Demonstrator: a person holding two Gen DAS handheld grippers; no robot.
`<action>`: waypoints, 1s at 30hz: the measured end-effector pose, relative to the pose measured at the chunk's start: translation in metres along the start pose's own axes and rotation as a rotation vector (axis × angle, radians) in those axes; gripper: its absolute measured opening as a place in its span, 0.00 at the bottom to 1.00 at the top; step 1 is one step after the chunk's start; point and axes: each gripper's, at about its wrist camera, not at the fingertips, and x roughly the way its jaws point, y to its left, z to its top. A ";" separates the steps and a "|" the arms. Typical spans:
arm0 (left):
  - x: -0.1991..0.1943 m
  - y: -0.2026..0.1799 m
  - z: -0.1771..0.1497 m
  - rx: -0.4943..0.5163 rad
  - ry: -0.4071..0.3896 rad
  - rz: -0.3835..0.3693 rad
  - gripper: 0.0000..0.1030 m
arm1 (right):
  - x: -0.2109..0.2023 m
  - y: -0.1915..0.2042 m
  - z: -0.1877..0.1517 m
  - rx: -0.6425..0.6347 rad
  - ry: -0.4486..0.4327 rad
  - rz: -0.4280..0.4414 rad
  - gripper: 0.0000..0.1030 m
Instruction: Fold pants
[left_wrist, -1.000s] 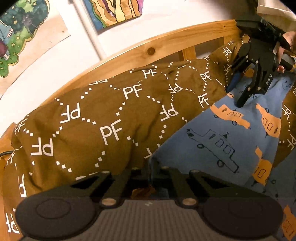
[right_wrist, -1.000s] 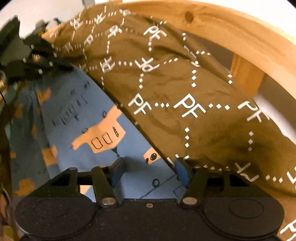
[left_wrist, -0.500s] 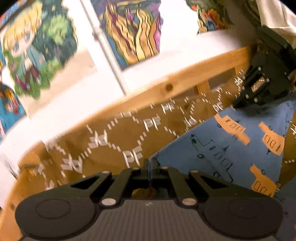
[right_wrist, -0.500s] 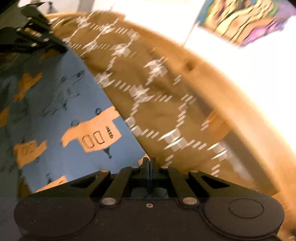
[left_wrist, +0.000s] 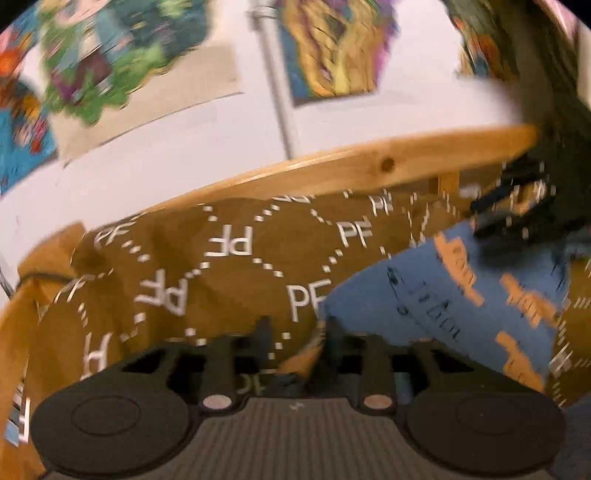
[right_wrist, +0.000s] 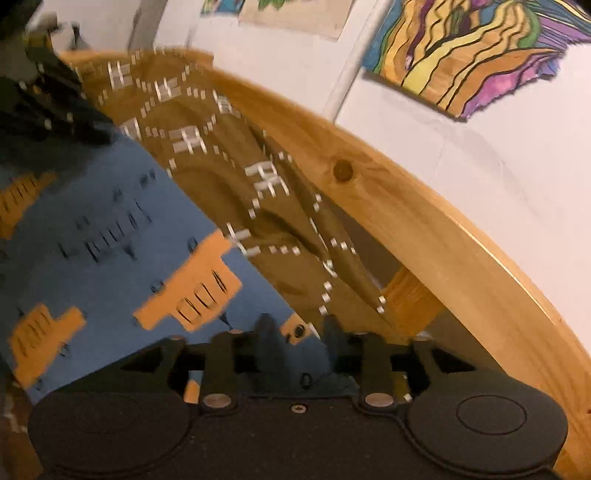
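The pants are blue with orange car prints; they show in the left wrist view (left_wrist: 454, 295) and in the right wrist view (right_wrist: 110, 240), lying on a brown bedspread (left_wrist: 221, 266) printed with white PF letters. My left gripper (left_wrist: 295, 328) is open, its fingers apart over the pants' edge and the bedspread. My right gripper (right_wrist: 297, 325) is open too, fingers apart over the pants' edge. The right gripper shows blurred at the far right of the left wrist view (left_wrist: 524, 210). The left gripper shows blurred at the upper left of the right wrist view (right_wrist: 48, 110).
A curved wooden bed rail (left_wrist: 369, 170) runs behind the bedspread and also shows in the right wrist view (right_wrist: 424, 221). A white wall with colourful pictures (right_wrist: 476, 55) and a white pipe (left_wrist: 277, 92) stands behind it.
Both grippers were shut on the pants' edge half a second ago and have opened. Both views have dropped back toward the bed. The frames are motion-blurred.
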 end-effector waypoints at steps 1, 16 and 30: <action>-0.003 0.006 0.001 -0.025 -0.005 -0.024 0.49 | -0.004 -0.004 0.002 0.004 -0.013 0.028 0.45; -0.003 0.009 0.006 0.062 0.171 -0.014 0.09 | 0.047 0.002 0.040 -0.057 0.092 0.182 0.42; -0.082 -0.018 -0.005 0.236 -0.071 -0.045 0.02 | -0.050 0.057 0.021 -0.112 -0.015 -0.048 0.00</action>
